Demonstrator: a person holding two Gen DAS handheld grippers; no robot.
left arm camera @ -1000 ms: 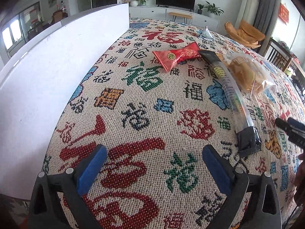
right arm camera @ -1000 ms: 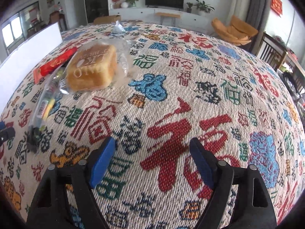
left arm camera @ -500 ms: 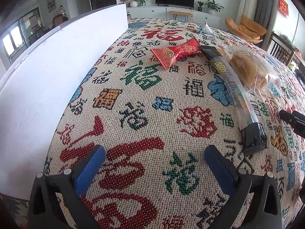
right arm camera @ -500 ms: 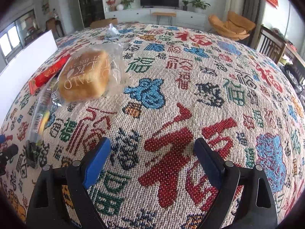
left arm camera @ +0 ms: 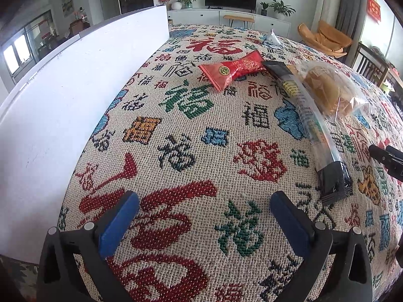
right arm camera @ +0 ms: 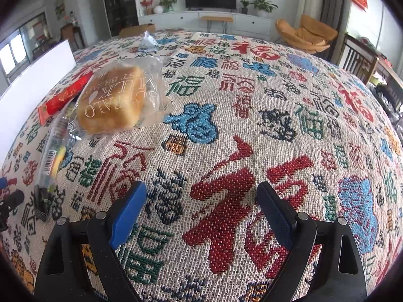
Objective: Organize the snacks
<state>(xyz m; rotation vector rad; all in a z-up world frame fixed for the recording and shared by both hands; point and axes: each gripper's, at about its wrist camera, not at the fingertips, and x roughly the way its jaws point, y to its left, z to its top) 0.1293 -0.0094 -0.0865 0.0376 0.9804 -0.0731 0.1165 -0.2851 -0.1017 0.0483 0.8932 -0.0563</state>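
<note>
A red snack packet [left arm camera: 233, 69] lies far ahead on the patterned tablecloth [left arm camera: 191, 136]. Beside it lie a long clear tube packet with black ends [left arm camera: 309, 123] and a bagged milk bread [left arm camera: 327, 88]. My left gripper [left arm camera: 201, 206] is open and empty, low over the cloth, well short of them. In the right wrist view the bread [right arm camera: 115, 100], the tube packet [right arm camera: 51, 158] and the red packet [right arm camera: 66, 95] lie to the upper left. My right gripper [right arm camera: 201, 198] is open and empty over the cloth.
A tall white board [left arm camera: 75, 93] stands along the table's left edge. A small silver wrapper [left arm camera: 272, 39] lies at the far side, also in the right wrist view [right arm camera: 148, 41]. Chairs [right arm camera: 362, 58] stand to the right.
Both grippers have drawn back and risen slightly, so the snacks sit a little farther off. Both stay open. The snacks have not moved.
</note>
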